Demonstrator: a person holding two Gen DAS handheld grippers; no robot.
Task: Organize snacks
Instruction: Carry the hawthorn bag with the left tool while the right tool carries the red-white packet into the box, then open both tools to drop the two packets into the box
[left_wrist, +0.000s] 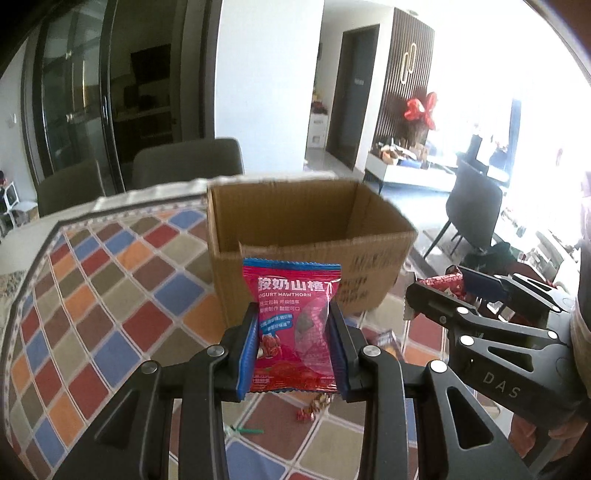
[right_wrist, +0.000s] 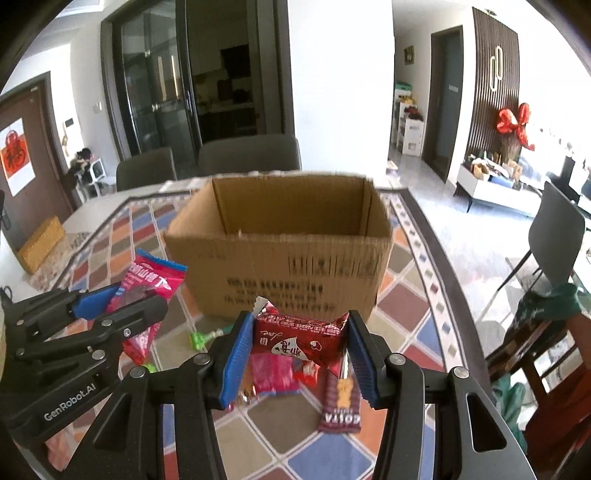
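Here a counter (right_wrist: 413, 295) under a diamond-patterned cloth carries an open cardboard box (right_wrist: 280, 273), grey chairs (right_wrist: 251, 155) behind the box. In front of the box, the left gripper (left_wrist: 291, 347) clamps a pink hawthorn packet (left_wrist: 291, 325) and the right gripper (right_wrist: 295, 354) clamps a red snack packet (right_wrist: 299, 339).

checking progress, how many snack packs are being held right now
2. A pink hawthorn pack is in the left tongs, and a red pack is in the right tongs. Both are short of the box; more packs lie loose on the table.
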